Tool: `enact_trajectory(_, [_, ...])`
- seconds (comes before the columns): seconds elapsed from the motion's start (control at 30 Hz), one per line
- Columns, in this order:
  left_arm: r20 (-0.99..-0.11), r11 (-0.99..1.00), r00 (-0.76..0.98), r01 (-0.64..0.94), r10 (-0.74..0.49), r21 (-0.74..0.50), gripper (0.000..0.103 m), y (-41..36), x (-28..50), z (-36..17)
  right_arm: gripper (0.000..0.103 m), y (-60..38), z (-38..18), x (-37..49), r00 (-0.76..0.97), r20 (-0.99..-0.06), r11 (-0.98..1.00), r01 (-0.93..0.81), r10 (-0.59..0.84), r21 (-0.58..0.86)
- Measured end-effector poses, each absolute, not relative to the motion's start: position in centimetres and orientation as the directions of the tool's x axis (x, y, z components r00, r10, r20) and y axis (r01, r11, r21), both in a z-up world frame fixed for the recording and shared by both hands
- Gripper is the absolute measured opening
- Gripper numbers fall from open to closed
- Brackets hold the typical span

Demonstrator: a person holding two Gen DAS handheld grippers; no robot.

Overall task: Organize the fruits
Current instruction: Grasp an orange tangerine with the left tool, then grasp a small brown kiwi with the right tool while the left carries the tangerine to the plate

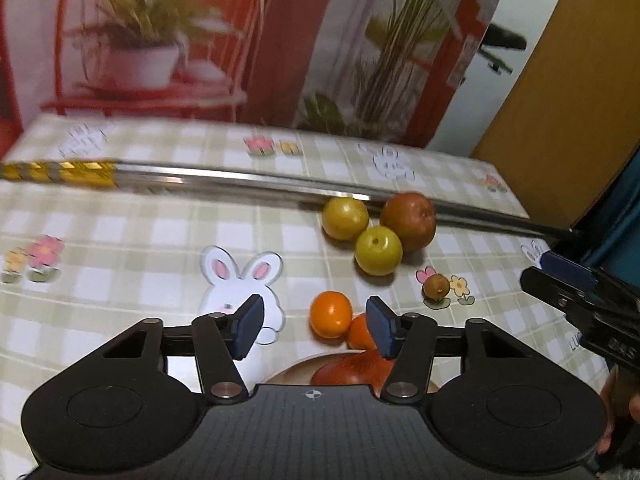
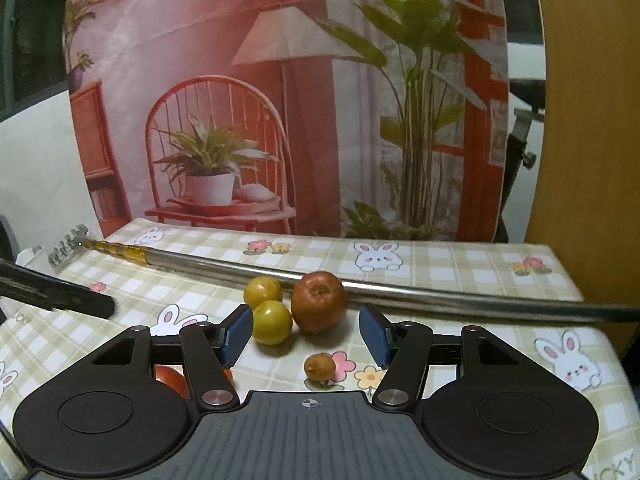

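My left gripper (image 1: 316,328) hangs over the checked rabbit-print tablecloth (image 1: 132,248) with its blue pads apart at a middling width and nothing pressed between them. Just past its fingers (image 1: 250,326) lies an orange (image 1: 331,314), and a second orange (image 1: 360,334) sits partly behind my right-hand pad. Below them, at the rim of a wooden bowl (image 1: 288,372), a red fruit (image 1: 352,370) rests inside. Farther off, two yellow plums (image 1: 345,218) (image 1: 378,250) touch a russet apple (image 1: 409,222), all lying against a long metal pole (image 1: 240,180) that crosses the table. A small brown fruit (image 1: 436,286) sits alone on a printed flower.

My right gripper (image 2: 306,334) also stands half open and empty. Between its pads, from left to right, I see the nearer plum (image 2: 273,322) and the apple (image 2: 319,301) beyond the tips, and the small brown fruit (image 2: 319,367) closer in, untouched.
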State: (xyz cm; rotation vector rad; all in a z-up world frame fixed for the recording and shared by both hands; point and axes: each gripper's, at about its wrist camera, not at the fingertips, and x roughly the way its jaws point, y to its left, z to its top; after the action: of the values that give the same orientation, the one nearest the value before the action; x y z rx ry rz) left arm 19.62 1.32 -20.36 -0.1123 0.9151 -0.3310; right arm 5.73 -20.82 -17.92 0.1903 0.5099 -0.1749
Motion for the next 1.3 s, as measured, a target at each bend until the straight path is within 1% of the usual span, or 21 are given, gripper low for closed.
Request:
enact_trajectory(0.27, [-0.816,0.937,0.462,0.199,-0.349,-0.288,0.052,0.1,23.8,-23.8,0.057,-22.6,-19.4,6.2,0.850,-0.518,0.951,0.231,-0.095,0.206])
enact_trajectory(0.47, [-0.834,0.931,0.417,0.205,-0.362,-0.301,0.047,-0.6,24.6,-25.2,0.057,-23.2,-20.4,6.5,0.846,-0.528,0.942,0.230,-0.070,0.244])
enact_trajectory(0.5, [-0.835,0.930,0.412,0.206,-0.364,-0.304,0.046,-0.6,24.7,-25.3,0.057,-23.3,-20.5,6.5,0.845,-0.531,0.941,0.231,-0.067,0.247])
enact_trajectory(0.53, [-0.836,0.929,0.409,0.207,-0.366,-0.306,0.040,-0.7,24.8,-25.4,0.057,-23.4,-20.6,6.5,0.843,-0.533,0.940,0.232,-0.066,0.251])
enact_trajectory(0.57, [-0.834,0.928,0.410,0.209,-0.369,-0.308,0.036,-0.8,24.8,-25.5,0.057,-23.5,-20.7,6.5,0.842,-0.536,0.938,0.234,-0.065,0.254])
enact_trajectory(0.67, [-0.824,0.930,0.435,0.216,-0.364,-0.297,0.036,-0.7,24.6,-25.4,0.057,-23.8,-20.9,6.6,0.839,-0.542,0.934,0.237,-0.059,0.266])
enact_trajectory(0.7, [-0.821,0.931,0.444,0.224,-0.360,-0.287,0.036,-0.7,24.4,-25.2,0.058,-23.8,-21.0,6.6,0.838,-0.542,0.933,0.236,-0.054,0.271])
enact_trajectory(0.73, [-0.818,0.931,0.449,0.230,-0.359,-0.282,0.036,-0.7,24.3,-25.1,0.064,-23.9,-21.0,6.5,0.839,-0.541,0.932,0.235,-0.051,0.277])
enact_trajectory(0.77, [-0.815,0.931,0.455,0.235,-0.359,-0.279,0.036,-0.7,24.2,-25.0,0.073,-23.9,-21.0,6.4,0.841,-0.539,0.930,0.235,-0.048,0.283])
enact_trajectory(0.83, [-0.807,0.929,0.466,0.246,-0.363,-0.276,0.036,-0.6,23.9,-24.5,0.079,-24.1,-21.0,6.3,0.845,-0.532,0.926,0.233,-0.043,0.295])
enact_trajectory(0.9, [-0.796,0.928,0.483,0.259,-0.365,-0.268,0.036,-0.5,23.5,-23.9,0.080,-24.1,-21.0,6.3,0.845,-0.533,0.923,0.235,-0.039,0.304])
enact_trajectory(1.07, [-0.772,0.930,0.529,0.287,-0.353,-0.229,0.036,-0.2,22.0,-22.6,0.087,-24.1,-21.0,6.5,0.839,-0.544,0.918,0.240,-0.031,0.316])
enact_trajectory(1.3, [-0.739,0.933,0.578,0.296,-0.347,-0.207,0.036,1.0,19.4,-20.9,0.087,-23.8,-20.8,6.6,0.837,-0.546,0.921,0.221,-0.010,0.321])
